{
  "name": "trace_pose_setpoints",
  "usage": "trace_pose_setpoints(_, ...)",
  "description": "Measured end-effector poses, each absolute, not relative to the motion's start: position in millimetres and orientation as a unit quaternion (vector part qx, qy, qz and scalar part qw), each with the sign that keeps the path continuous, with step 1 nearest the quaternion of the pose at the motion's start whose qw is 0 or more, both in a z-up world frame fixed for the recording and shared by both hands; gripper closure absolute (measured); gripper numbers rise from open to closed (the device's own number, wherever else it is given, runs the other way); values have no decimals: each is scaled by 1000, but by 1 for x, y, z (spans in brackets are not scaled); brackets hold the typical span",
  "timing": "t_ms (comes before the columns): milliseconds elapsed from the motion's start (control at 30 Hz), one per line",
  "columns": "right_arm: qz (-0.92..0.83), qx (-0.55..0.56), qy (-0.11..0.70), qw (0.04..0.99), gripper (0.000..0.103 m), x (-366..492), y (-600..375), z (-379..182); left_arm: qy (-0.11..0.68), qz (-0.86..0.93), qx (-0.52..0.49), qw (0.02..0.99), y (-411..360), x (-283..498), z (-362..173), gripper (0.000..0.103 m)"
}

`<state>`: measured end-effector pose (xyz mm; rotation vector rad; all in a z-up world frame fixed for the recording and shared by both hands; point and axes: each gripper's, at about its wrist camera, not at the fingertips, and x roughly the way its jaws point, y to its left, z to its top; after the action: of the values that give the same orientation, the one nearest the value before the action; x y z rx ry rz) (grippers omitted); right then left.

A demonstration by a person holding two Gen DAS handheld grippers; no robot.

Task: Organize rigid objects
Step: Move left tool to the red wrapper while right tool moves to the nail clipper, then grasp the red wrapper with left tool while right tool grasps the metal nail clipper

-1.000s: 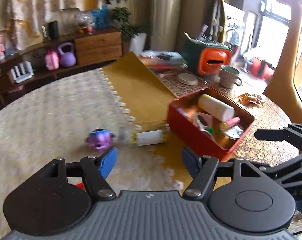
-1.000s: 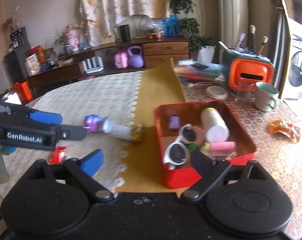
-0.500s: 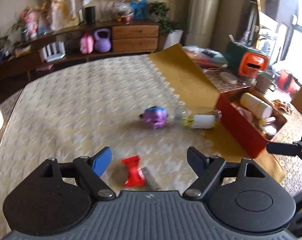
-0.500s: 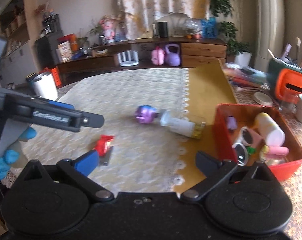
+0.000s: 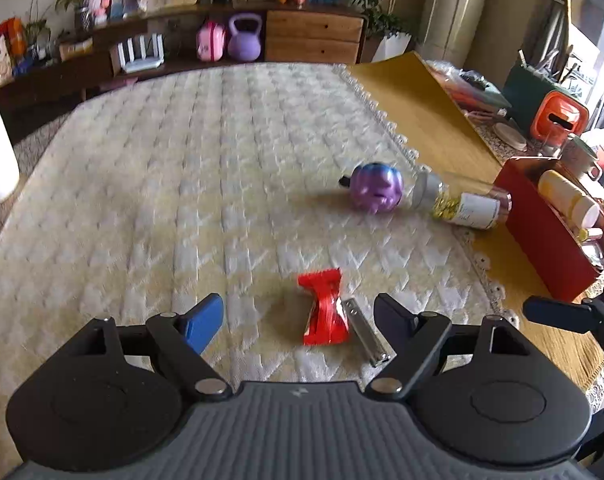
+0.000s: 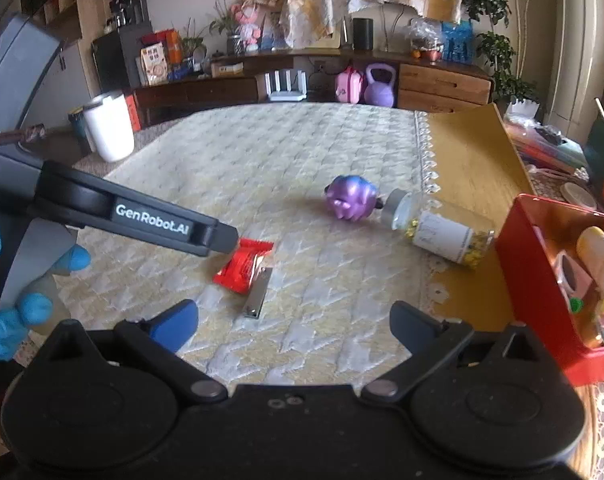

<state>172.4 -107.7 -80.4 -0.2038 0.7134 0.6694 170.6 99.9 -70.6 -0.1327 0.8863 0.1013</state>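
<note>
Left wrist view: the left hand-held gripper (image 5: pixel 298 320) hangs spread wide over a red packet (image 5: pixel 325 307) touching a metal clip (image 5: pixel 365 332). Right hand-held gripper (image 6: pixel 294 326) also gapes, holding nothing, beside the red box (image 6: pixel 542 280).

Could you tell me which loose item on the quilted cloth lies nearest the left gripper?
The red packet, between the left gripper's open fingers; purple toy and bottle lie farther.

1 red wrapper (image 5: pixel 324 307), 1 metal clip (image 5: pixel 367 331), 1 purple toy (image 5: pixel 376 193), 1 glass bottle (image 5: pixel 462 205), 1 red box (image 5: pixel 542 240), 2 grippers
</note>
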Motion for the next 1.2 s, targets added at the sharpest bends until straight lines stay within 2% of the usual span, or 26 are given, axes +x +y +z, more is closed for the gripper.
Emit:
trace_pose_setpoints(167,324,-107,352,872,4,177,-96,-93,441,48,-67,894,98,176,-86,21)
trace_pose_setpoints(333,327,-107,365,865,15,185,-87,-103,448,40,-73,890,97,183,-96,21)
trace_pose_setpoints(600,329,-114,373,860,25,190,-73,-115,444,50,-72,892,98,193,-104,22)
trace_pose_setpoints(700,332,-119,374,858,30,193,-68,-117,445,50,-68,892,97,195,-106,37)
trace_pose_setpoints(800,333,-122,375,857,34,194,-65,-118,448,50,-77,889,100,198,-110,42)
trace_pose_setpoints(1033,330,-123,374,858,49,200,-58,-121,440,49,-61,894,98,199,-111,63)
trace_pose_setpoints(1200,328,-125,371,860,58,203,-55,-121,435,41,-46,899,95,200,-112,73)
